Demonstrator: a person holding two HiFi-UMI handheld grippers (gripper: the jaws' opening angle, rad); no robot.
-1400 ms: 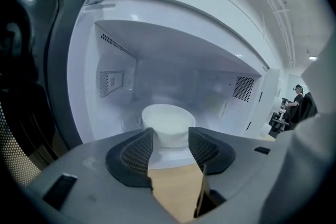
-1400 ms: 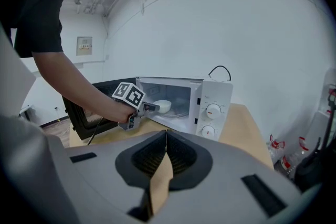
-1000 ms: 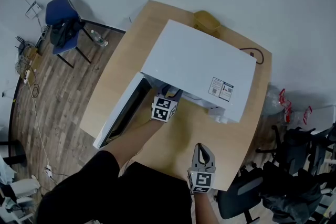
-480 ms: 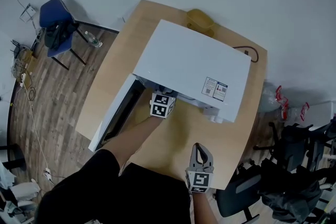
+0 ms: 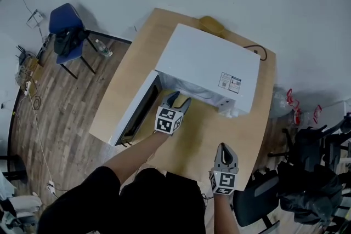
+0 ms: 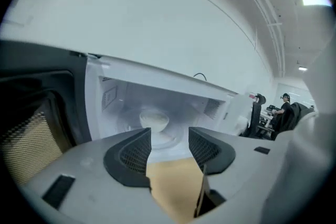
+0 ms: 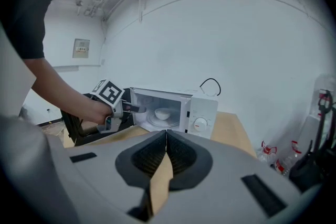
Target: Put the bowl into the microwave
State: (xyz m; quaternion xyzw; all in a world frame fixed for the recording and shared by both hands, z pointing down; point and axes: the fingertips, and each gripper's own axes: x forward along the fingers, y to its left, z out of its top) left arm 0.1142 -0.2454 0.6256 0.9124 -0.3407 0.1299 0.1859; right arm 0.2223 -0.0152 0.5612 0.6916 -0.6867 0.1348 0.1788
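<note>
The white bowl sits on the turntable inside the white microwave, also visible as the bowl in the right gripper view. The microwave door hangs wide open to the left. My left gripper hovers just outside the cavity mouth, jaws open and empty, pointing at the bowl. The right gripper rests near the table's front right edge, jaws shut on nothing.
The wooden table carries a yellow object behind the microwave and a black cable. A blue chair stands at the left on the floor. Black office chairs crowd the right side.
The left gripper has drawn back out of the microwave opening toward the person, leaving the bowl inside. The right gripper stays near the table's front edge.
</note>
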